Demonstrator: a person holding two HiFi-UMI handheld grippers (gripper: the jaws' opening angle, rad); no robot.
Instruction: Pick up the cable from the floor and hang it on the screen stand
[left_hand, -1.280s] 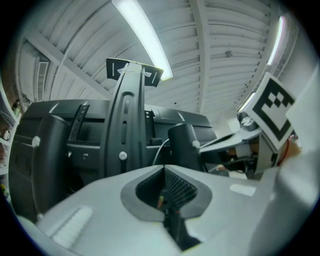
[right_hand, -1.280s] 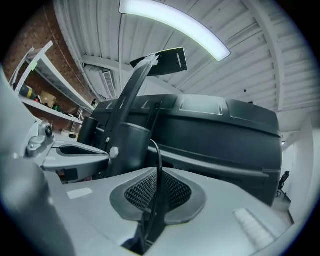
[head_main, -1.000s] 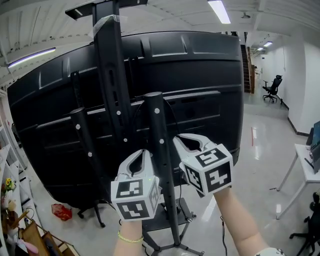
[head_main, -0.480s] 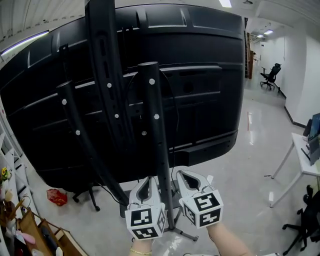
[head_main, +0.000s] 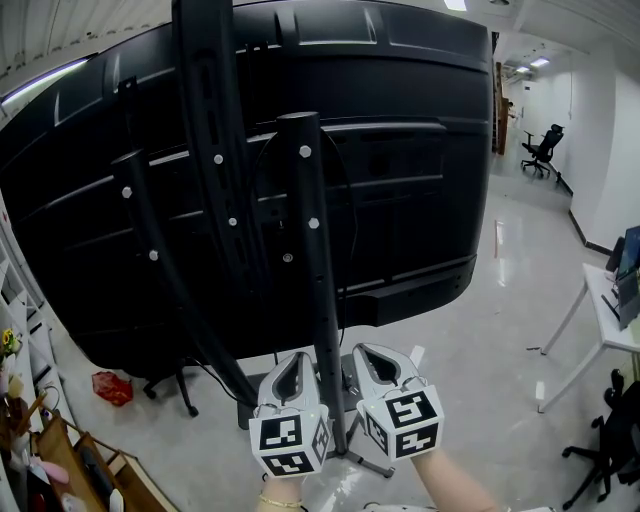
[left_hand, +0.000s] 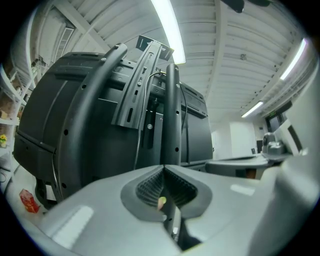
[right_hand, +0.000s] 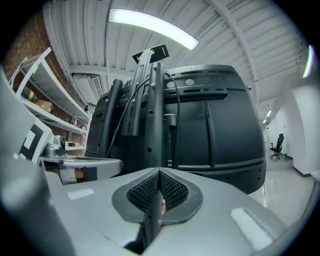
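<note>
Left hand-held gripper (head_main: 297, 360) and right hand-held gripper (head_main: 365, 352) both have jaws pressed together, empty, flanking the black metal screen stand (head_main: 305, 250); a thin black cable (head_main: 350, 240) drapes beside its upright; it probably hangs already; back away without snagging it.

Post (head_main: 308, 250) btwn L gripper (head_main: 294, 362), R gripper (head_main: 370, 352)

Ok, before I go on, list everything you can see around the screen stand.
large black flat screen: one, black, back side facing us, upper view.
black metal screen stand: one, black, uprights in front of the screen.
thin black cable: one, black, hanging by the middle upright.
small red object: one, red, floor lower left.
black office chair: one, black, far right background.
white table: one, white, right edge.
left gripper: grey-white, shut, left of the upright.
right gripper: grey-white, shut, right of it.
</note>
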